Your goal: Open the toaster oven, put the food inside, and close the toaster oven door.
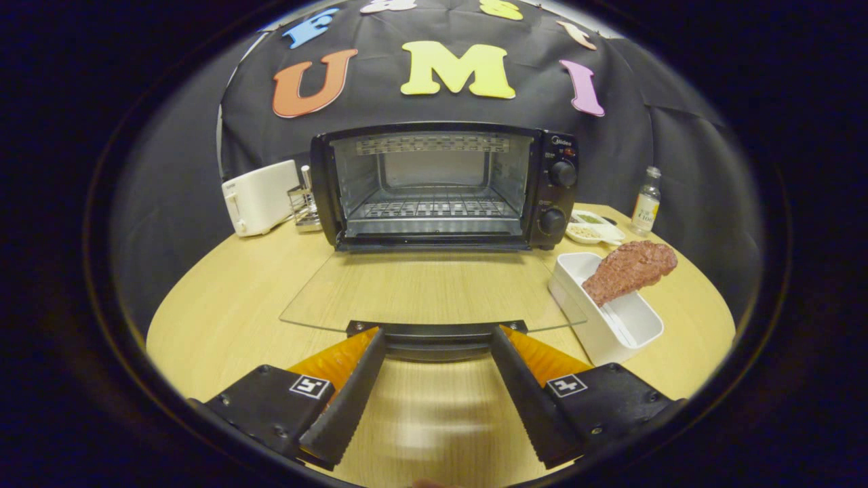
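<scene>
A black toaster oven (444,186) stands at the back of the round wooden table, its glass door (427,291) folded down flat toward me and the wire rack inside bare. The door's dark handle (437,333) lies just at my fingertips. My gripper (437,333) is open, fingers spread wide on either side of that handle, nothing between them. A brown piece of meat (629,270) leans on the rim of a white rectangular tray (614,318), to the right of the door and ahead of my right finger.
A white toaster (261,196) and a small metal rack (305,207) stand left of the oven. Right of it lie a small divided dish (593,230) and a clear bottle (646,202). The table edge curves close on both sides.
</scene>
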Available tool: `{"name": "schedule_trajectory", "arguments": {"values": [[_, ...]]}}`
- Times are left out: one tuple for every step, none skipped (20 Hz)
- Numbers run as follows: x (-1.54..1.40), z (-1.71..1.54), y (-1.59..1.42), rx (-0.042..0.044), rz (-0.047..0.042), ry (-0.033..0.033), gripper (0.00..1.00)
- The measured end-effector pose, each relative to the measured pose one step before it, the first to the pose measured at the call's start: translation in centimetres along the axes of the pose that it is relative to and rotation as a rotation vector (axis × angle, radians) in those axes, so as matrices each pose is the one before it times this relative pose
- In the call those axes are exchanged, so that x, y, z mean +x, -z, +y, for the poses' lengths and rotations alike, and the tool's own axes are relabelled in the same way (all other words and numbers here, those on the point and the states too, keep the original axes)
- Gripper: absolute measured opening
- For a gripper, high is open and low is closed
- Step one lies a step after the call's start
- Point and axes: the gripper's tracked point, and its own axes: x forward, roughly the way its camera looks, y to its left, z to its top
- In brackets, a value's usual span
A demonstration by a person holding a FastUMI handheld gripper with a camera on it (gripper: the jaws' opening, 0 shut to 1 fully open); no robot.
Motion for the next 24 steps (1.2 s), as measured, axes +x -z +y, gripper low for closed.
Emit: {"name": "schedule_trajectory", "arguments": {"values": [[-0.148,-0.135,-0.023,-0.0076,0.00973,-0.00711,1.0],[-0.322,0.092,0.085,0.00004,0.00851,-0.01585,1.0],[-0.462,-0.191,-0.096,-0.00047,0.00739,-0.01378,1.0],[-0.678,-0.528,-0.168,-0.00816,0.00067,-0.00815,1.0],[-0.602,-0.577,-0.383,-0.02006,-0.00582,-0.00513,1.0],[-0.571,-0.765,-0.609,-0.03153,-0.01368,0.00246,1.0],[-0.531,-1.094,-0.47,-0.03617,-0.01083,0.01195,1.0],[-0.56,-1.241,-0.511,-0.02923,-0.01349,0.01545,1.0],[-0.459,-1.043,-0.37,-0.02057,-0.01221,0.00205,1.0],[-0.491,-1.007,-0.258,-0.0117,-0.0016,-0.00469,1.0],[-0.513,-1.079,-0.293,-0.00908,-0.00401,-0.00497,1.0],[-0.481,-1.24,-0.451,-0.01034,-0.00472,-0.00335,1.0],[-0.342,-1.398,-0.453,-0.00847,-0.00734,0.00106,1.0],[-0.251,-1.616,-0.453,-0.0062,-0.00283,0.00788,1.0],[-0.296,-1.683,-0.24,0.00013,0.00368,0.00796,1.0],[-0.221,-1.615,-0.409,0.0138,0.00039,0.00396,1.0],[-0.141,-1.385,-0.271,0.01625,0.0065,-0.00053,1.0],[-0.165,-1.436,-0.351,0.0177,0.00664,-0.0019,1.0],[-0.074,-1.418,-0.261,0.02191,0.01501,-0.00787,1.0],[-0.065,-1.323,-0.362,0.02729,0.01262,-0.00648,1.0],[0.027,-1.218,-0.381,0.02684,0.02109,-0.01336,1.0],[-0.11,-0.944,-0.151,0.03553,0.0338,-0.02239,1.0],[0.042,-0.933,-0.302,0.03265,0.02923,-0.01954,1.0],[0.209,-0.975,-0.432,0.01824,0.02221,-0.01799,1.0]]}}
